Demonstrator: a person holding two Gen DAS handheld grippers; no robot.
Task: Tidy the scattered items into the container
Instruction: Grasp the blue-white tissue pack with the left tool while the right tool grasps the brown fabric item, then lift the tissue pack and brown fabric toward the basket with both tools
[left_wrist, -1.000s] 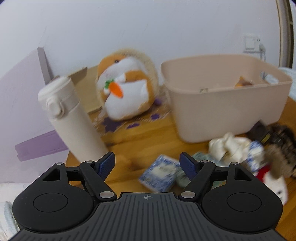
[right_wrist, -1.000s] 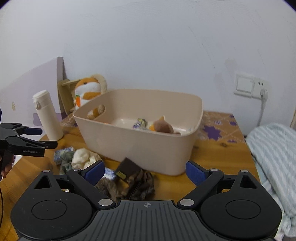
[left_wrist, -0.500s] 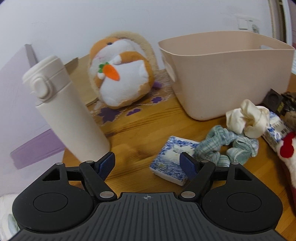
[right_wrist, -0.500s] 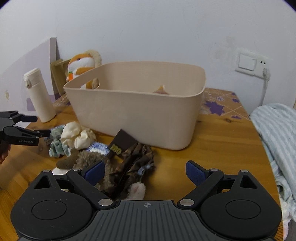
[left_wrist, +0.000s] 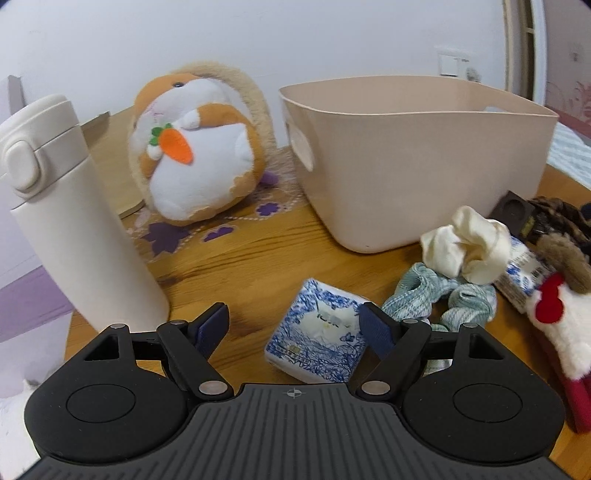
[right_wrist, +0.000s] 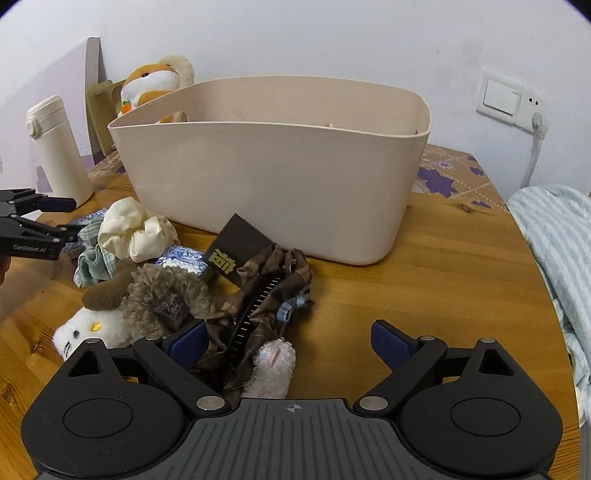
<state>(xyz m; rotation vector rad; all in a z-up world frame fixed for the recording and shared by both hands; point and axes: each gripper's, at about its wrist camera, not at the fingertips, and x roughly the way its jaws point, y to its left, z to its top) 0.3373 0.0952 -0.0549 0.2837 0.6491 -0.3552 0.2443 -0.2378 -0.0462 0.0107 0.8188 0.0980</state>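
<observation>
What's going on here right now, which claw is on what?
Neither holds anything yet. The left claw is open, low over the table, with the blue-and-white tissue pack between its fingers. The right claw is open over the brown plaid cloth and black hair clip. The scattered pile lies in front of the beige bin.

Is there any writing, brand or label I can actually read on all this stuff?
Left claw: white lettering on its side, too blurred to read.
Black packet: gold characters, not legible.
Blue-and-white packet: small print, too blurred.
Brown plush: sewn patch, unreadable.
Nothing reads clearly.
</observation>
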